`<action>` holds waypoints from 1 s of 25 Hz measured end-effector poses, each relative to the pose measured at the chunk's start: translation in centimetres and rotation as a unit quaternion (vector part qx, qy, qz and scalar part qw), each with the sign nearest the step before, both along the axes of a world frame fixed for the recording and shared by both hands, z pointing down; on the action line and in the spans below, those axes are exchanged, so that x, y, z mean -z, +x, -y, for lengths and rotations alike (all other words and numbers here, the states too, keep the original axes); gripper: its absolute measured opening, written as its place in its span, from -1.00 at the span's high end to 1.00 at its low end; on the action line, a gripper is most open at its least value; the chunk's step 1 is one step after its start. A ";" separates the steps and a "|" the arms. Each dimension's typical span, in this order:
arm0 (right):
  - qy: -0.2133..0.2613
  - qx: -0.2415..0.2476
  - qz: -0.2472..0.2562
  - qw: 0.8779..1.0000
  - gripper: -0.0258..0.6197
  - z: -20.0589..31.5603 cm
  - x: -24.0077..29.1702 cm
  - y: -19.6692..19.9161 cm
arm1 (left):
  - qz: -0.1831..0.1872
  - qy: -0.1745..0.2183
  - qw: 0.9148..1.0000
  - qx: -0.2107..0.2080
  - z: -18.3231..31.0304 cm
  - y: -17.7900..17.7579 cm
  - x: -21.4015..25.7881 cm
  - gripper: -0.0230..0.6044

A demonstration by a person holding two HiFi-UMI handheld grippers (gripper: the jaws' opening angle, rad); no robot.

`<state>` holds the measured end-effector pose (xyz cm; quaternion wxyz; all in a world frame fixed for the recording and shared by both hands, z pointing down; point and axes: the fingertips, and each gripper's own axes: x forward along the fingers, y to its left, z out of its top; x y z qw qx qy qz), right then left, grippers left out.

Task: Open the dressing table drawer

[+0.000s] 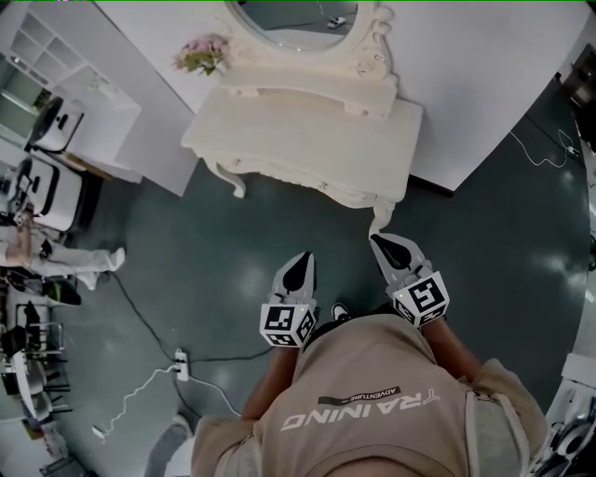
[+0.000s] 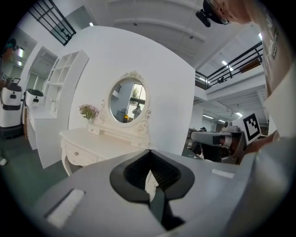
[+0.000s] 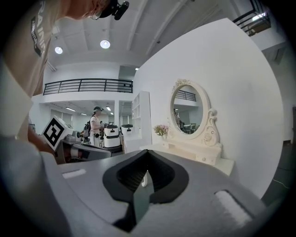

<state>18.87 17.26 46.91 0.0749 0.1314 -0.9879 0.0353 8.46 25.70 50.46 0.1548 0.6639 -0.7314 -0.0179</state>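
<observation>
The cream dressing table [image 1: 307,126] stands against a white wall panel, ahead of both grippers across a stretch of dark floor. Its drawer front [image 2: 77,154] with a small knob looks closed. In the head view my left gripper [image 1: 303,261] and right gripper [image 1: 380,242] are held side by side in the air, pointing toward the table. The right one is close to the table's right front leg [image 1: 380,216]. Both are shut with nothing between the jaws. The left gripper [image 2: 149,151] sees the table to its left. The right gripper [image 3: 147,151] sees the dressing table [image 3: 194,150] to its right.
An oval mirror [image 1: 303,23] and pink flowers [image 1: 203,53] top the table. A white shelf unit [image 1: 56,65] and machines [image 1: 42,191] stand at left. Cables and a power strip [image 1: 181,365] lie on the floor. A person [image 3: 95,125] stands far off.
</observation>
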 end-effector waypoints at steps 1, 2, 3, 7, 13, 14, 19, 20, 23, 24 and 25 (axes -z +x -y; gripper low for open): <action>-0.005 -0.005 -0.003 1.000 0.91 -0.2 -0.4 -0.5 | -0.004 0.000 1.000 -0.004 -0.1 -0.5 -0.2 0.87; -0.008 -0.010 -0.005 1.000 0.91 -0.4 -0.7 -1.1 | -0.004 0.000 1.000 -0.008 -0.1 -1.1 -0.3 0.87; -0.011 -0.014 -0.007 1.000 0.91 -0.6 -1.0 -1.8 | -0.003 0.000 1.000 -0.012 0.0 -1.8 -0.4 0.87; -0.011 -0.009 -0.026 1.000 0.91 -1.6 -1.9 -3.7 | -0.005 -0.008 1.000 -0.023 -0.5 -3.4 -1.3 0.87; -0.013 -0.059 0.004 0.998 0.91 1.8 -0.9 -4.7 | -0.007 -0.019 1.000 -0.014 1.4 -6.0 -2.3 0.87; -0.014 -0.066 0.008 0.998 0.91 2.5 -1.0 -5.0 | -0.007 -0.018 1.000 -0.015 1.9 -6.4 -2.4 0.87; -0.026 -0.060 0.001 0.998 0.91 5.2 -3.3 -7.6 | -0.001 -0.026 1.000 -0.013 3.7 -8.7 -3.1 0.87; -0.030 -0.059 0.001 0.998 0.91 5.8 -3.8 -8.2 | 0.001 -0.031 0.999 -0.013 4.1 -9.2 -3.2 0.87; -0.038 -0.053 0.002 0.998 0.91 7.9 -4.2 -10.6 | 0.007 -0.044 0.999 -0.009 5.8 -11.4 -2.7 0.87; -0.037 -0.049 0.005 0.998 0.91 8.8 -4.1 -11.7 | 0.012 -0.046 0.999 -0.008 6.8 -12.4 -2.1 0.87; -0.035 -0.046 0.008 0.998 0.91 9.9 -3.9 -12.8 | 0.018 -0.046 0.999 -0.009 8.0 -13.4 -1.6 0.87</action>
